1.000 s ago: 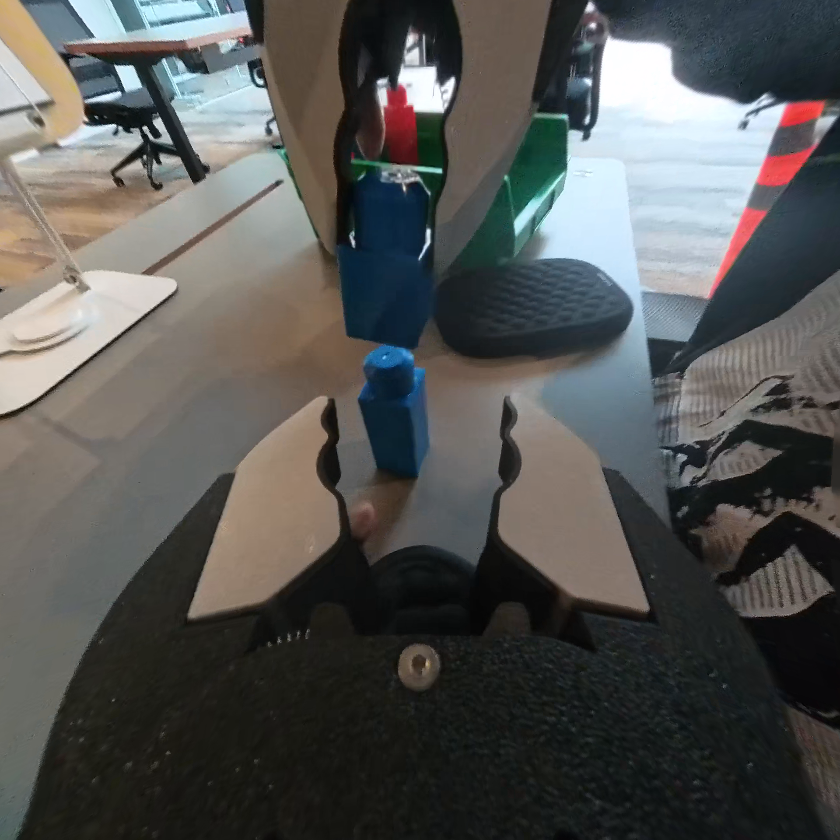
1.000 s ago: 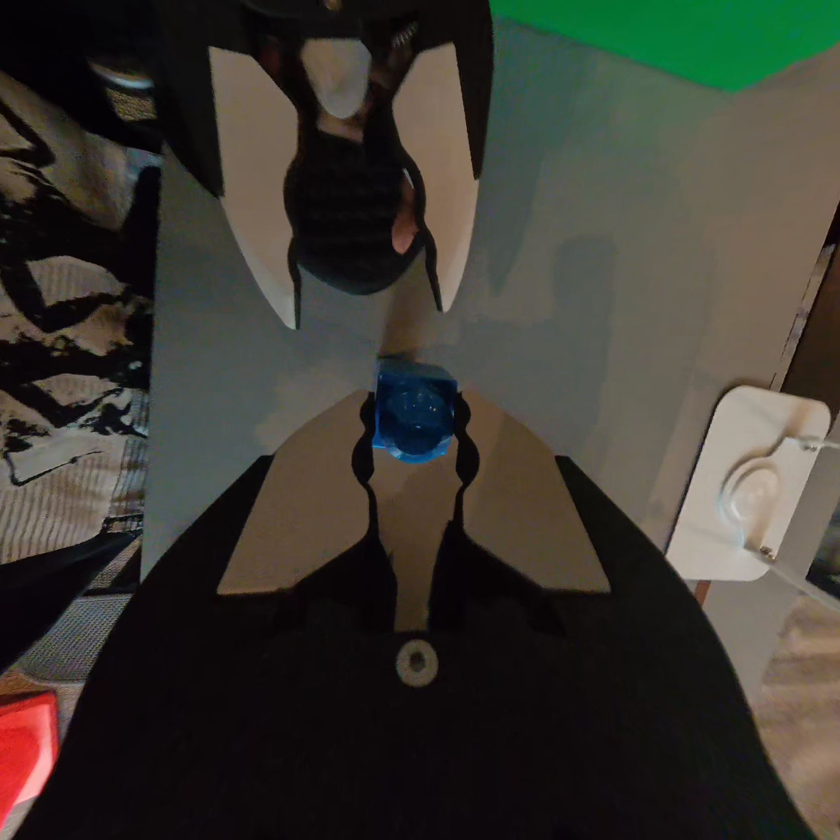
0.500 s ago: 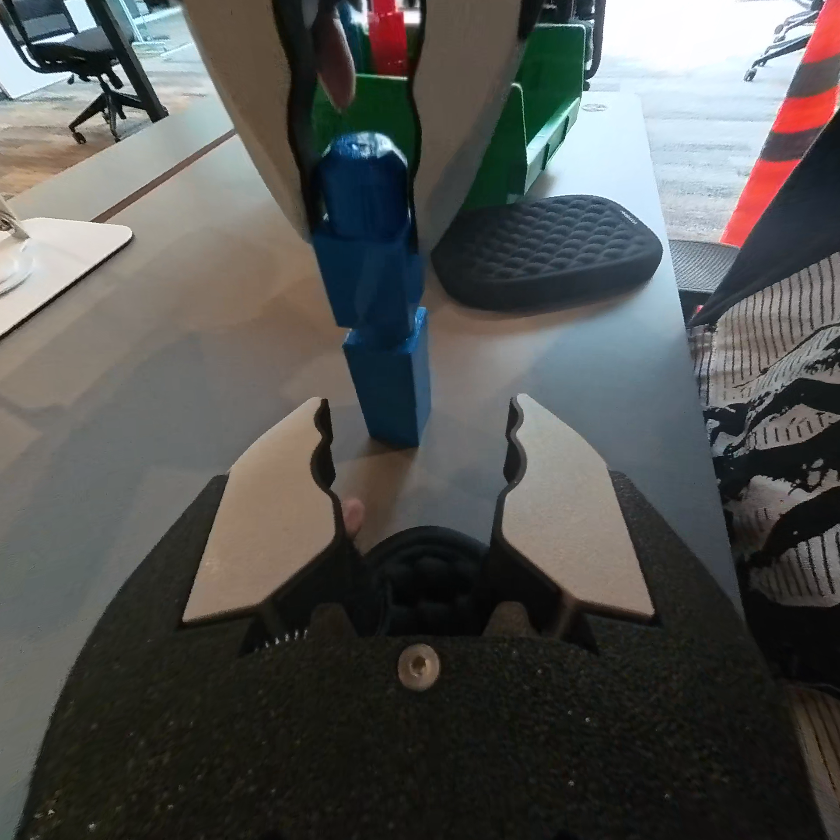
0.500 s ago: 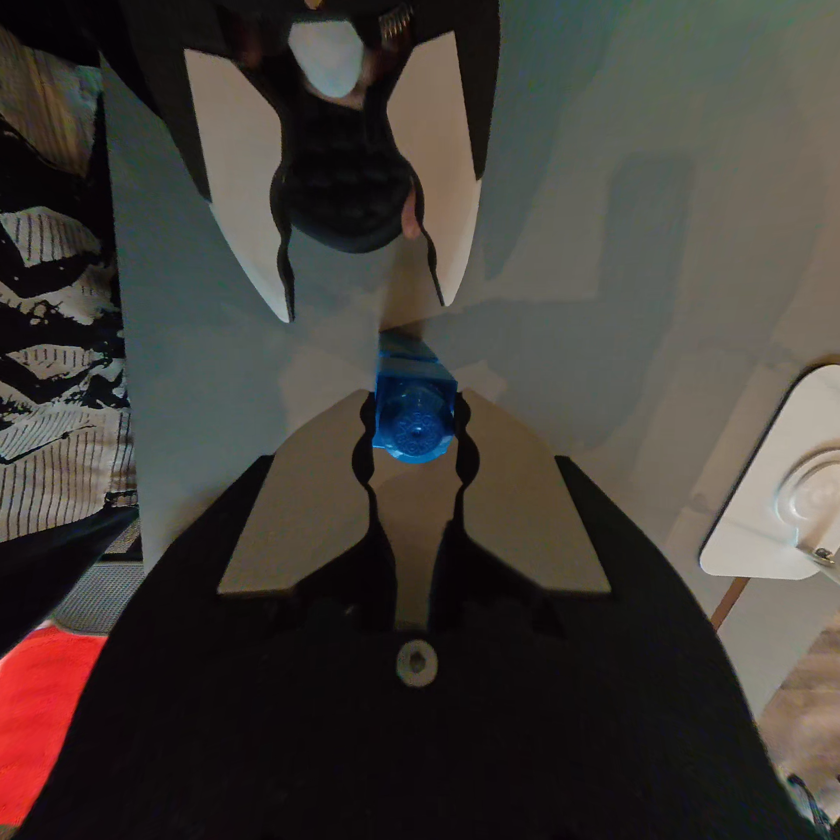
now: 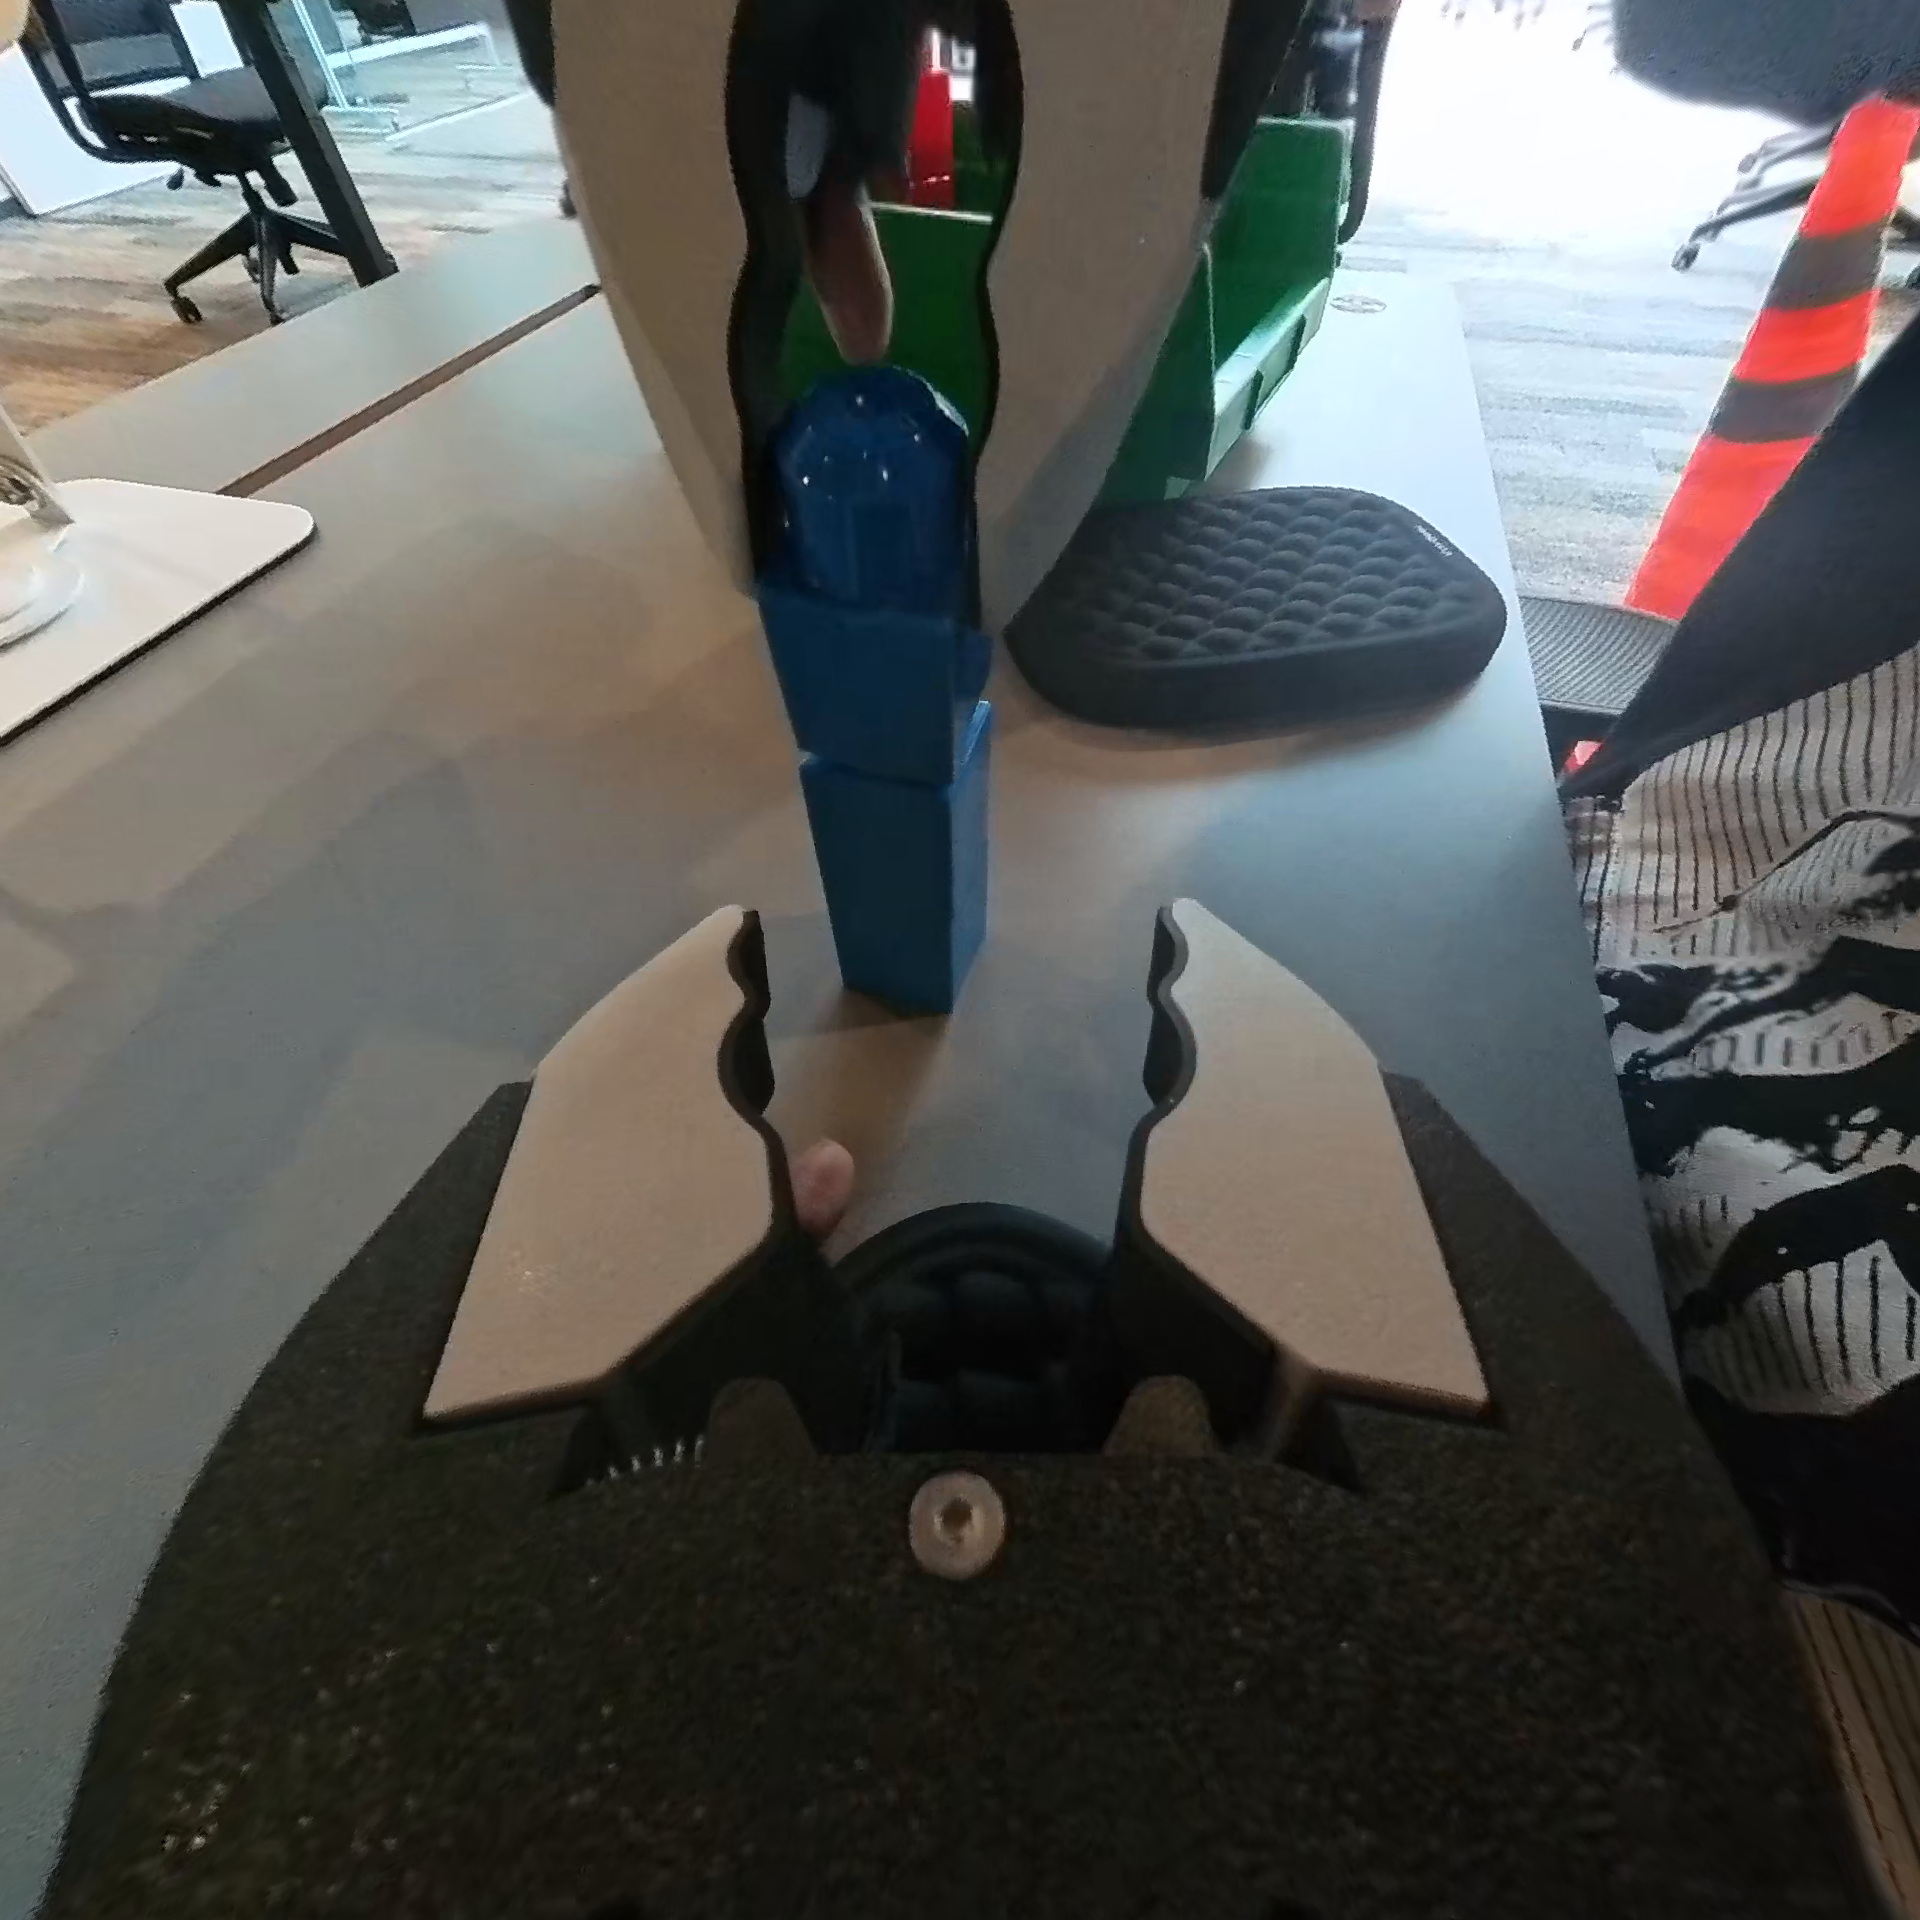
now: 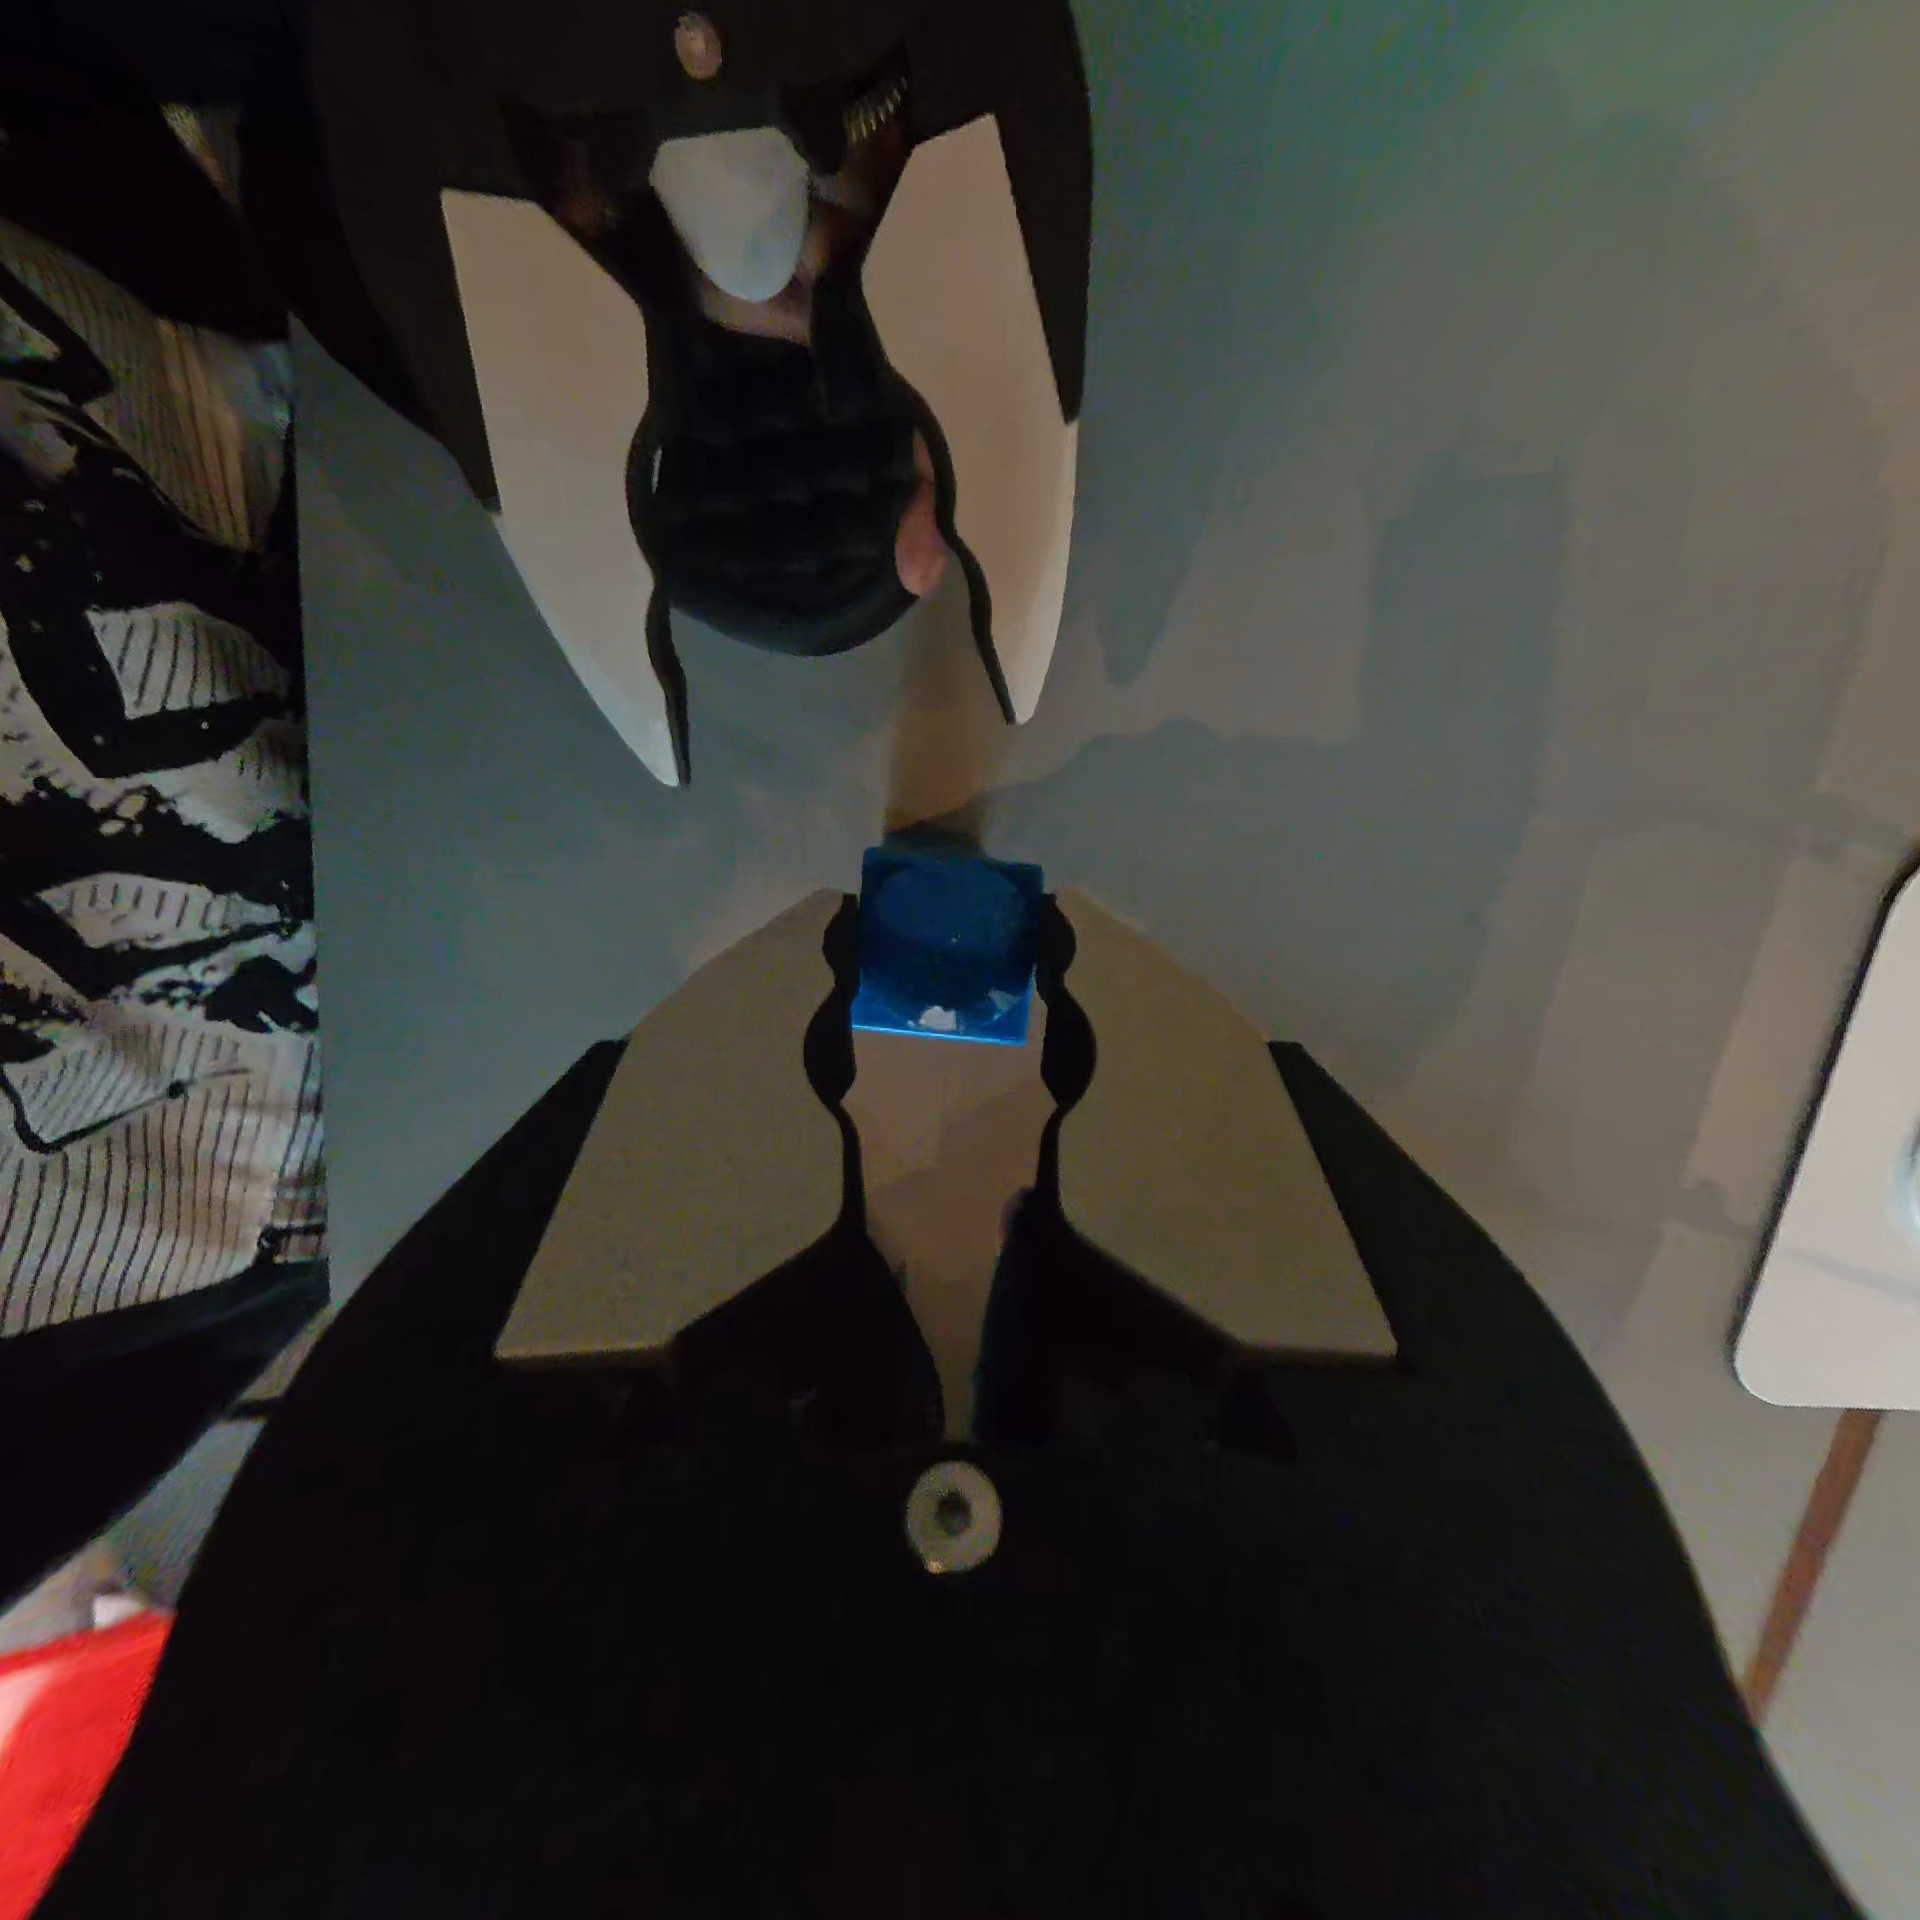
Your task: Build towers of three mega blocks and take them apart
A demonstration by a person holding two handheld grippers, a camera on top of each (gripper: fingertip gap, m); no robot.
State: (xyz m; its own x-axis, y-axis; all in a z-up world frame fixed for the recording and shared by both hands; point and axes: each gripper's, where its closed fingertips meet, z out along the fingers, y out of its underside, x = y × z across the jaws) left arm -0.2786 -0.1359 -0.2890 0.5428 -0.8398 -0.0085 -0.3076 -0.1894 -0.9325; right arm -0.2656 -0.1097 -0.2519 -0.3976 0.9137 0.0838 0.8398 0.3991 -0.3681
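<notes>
Lowered since earlier, right gripper (image 6: 945, 966) clamped on upper blue block (image 5: 868, 582) now seats it onto lower blue block (image 5: 904, 883) just ahead of the spread-apart left gripper (image 5: 956, 977); third block remains.

Grey desk (image 5: 312, 831) with a dark seam; white stand base (image 5: 135, 582) at its left edge. Beyond: black office chair (image 5: 197, 135) on patterned carpet (image 5: 1558, 343), orange-and-grey traffic cone (image 5: 1808, 312) right. Bright daylight at rear.

— Can you read any writing from where you stand?

— Only a small white mark on the black textured pad (image 5: 1257, 613), at its two o'clock edge, too small for you to read.
</notes>
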